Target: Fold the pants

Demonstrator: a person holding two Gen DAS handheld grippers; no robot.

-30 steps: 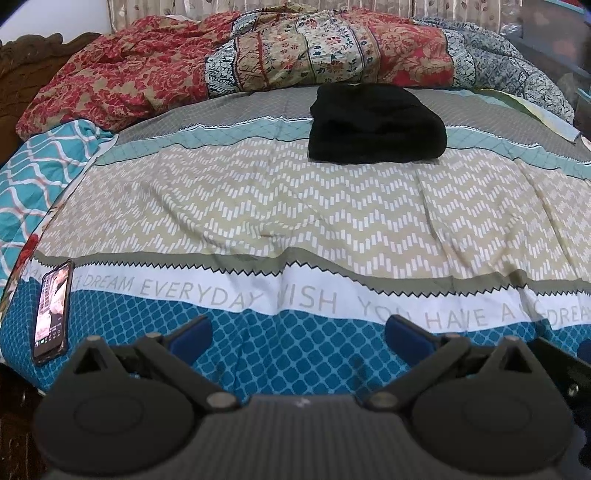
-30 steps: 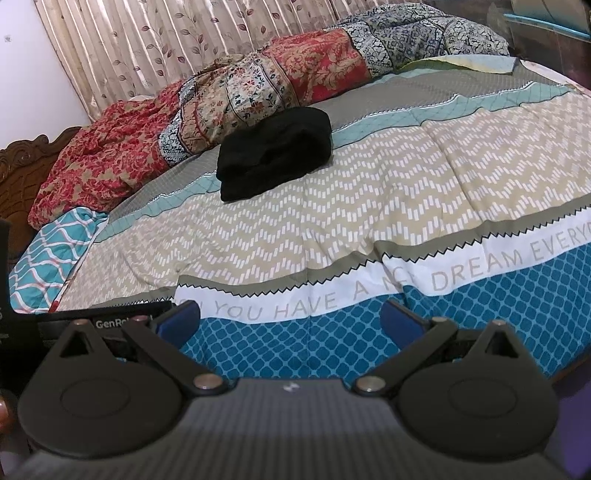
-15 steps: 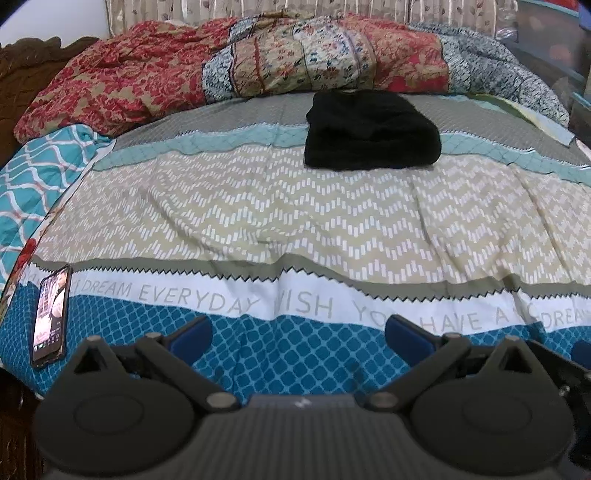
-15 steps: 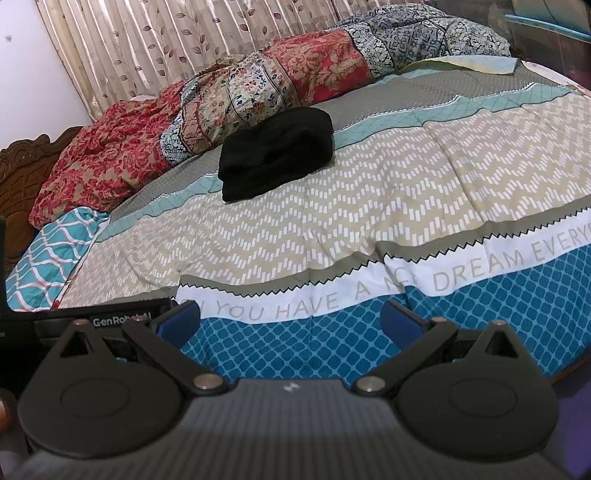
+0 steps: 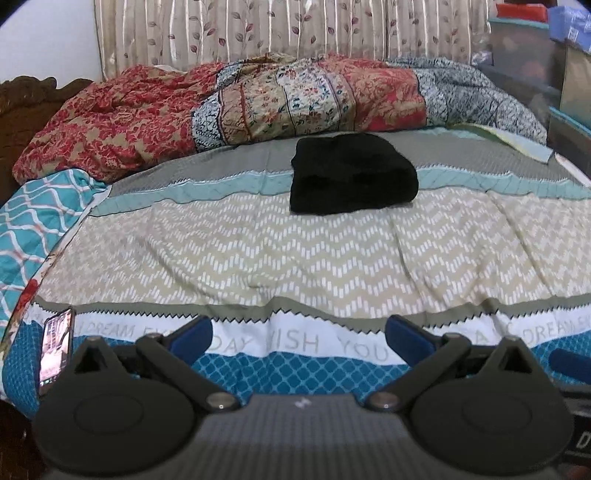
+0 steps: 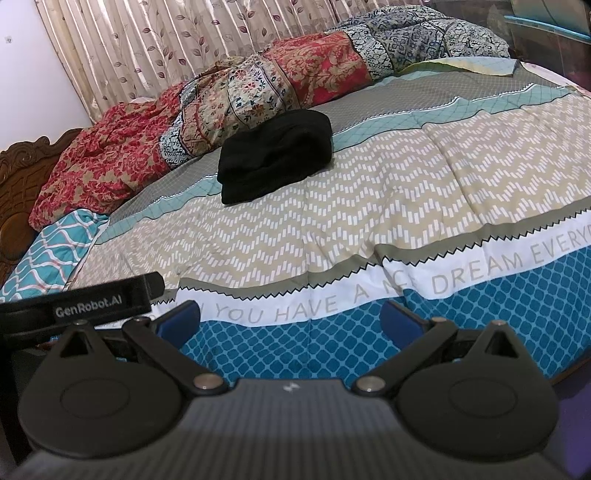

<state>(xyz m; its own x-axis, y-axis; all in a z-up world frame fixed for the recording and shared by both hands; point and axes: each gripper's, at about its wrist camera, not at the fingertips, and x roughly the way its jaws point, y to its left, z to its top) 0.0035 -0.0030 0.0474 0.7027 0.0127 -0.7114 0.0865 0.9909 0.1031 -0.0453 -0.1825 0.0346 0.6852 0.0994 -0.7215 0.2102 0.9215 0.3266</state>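
Note:
The black pants lie folded into a compact bundle on the far part of the bed, on the grey and teal stripes; they also show in the right wrist view. My left gripper is open and empty, held at the near edge of the bed, far from the pants. My right gripper is open and empty, also at the near edge. The left gripper's body shows at the left of the right wrist view.
A patterned bedspread covers the bed. A crumpled red and floral quilt lies along the far side before a curtain. A phone lies at the near left edge. A teal pillow sits left. Storage boxes stand right.
Both grippers have drawn back and tilted up a little; the bed and pants sit lower in the left wrist view. The pants have not moved. Both jaws stay open.

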